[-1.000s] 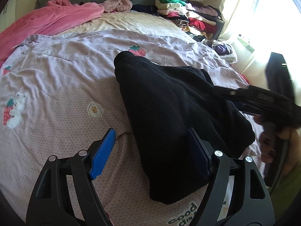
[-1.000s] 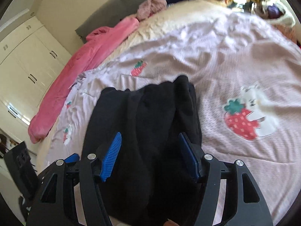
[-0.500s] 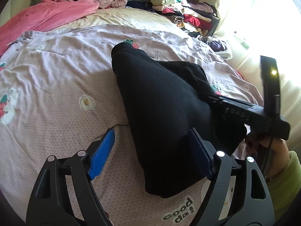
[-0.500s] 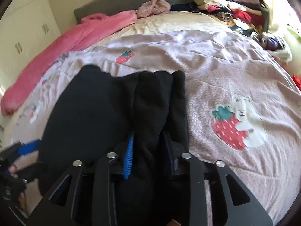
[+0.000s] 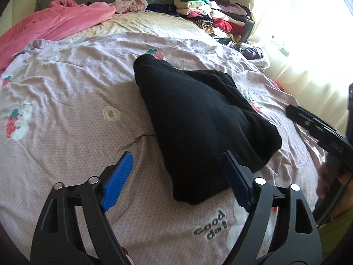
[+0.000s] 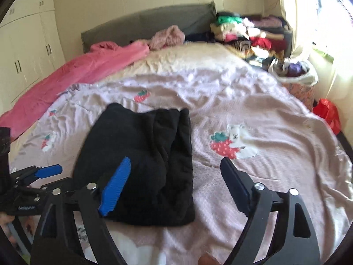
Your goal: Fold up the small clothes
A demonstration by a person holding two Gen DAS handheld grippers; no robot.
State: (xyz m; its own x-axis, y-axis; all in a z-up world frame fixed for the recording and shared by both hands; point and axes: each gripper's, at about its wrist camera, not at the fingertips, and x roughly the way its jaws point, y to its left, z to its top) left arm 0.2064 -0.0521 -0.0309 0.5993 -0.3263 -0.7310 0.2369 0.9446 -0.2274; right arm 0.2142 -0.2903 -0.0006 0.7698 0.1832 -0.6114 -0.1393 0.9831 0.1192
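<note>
Item one, my left hand-held gripper (image 5: 176, 176): jaws wide, having just been opening a little further, with the near corner of the black garment (image 5: 198, 119) lying in the gap but neither blue pad (image 5: 119, 178) pressing on it. Item two, the black garment itself: folded into a compact, thick bundle, resting on the lilac strawberry-print quilt (image 5: 66, 101) about the middle of the bed, its near end pointing toward the foot edge and its far end just short of a strawberry motif (image 5: 156, 54). Item three, my right hand-held gripper (image 6: 176, 181): jaws wide and holding nothing, having just been opening, lifted clear above the quilt with the garment's near right corner showing beneath the gap. Background stock, left to right: white wardrobe doors (image 6: 24, 50) at the left wall; a pink blanket (image 5: 55, 24) along the bed's far left edge; a grey headboard (image 6: 154, 22) with a small pink knit (image 5: 132, 2) in front of it; a stack of folded clothes (image 5: 211, 13) at the far right corner; a bright curtained window (image 5: 308, 44) past the right edge.
</note>
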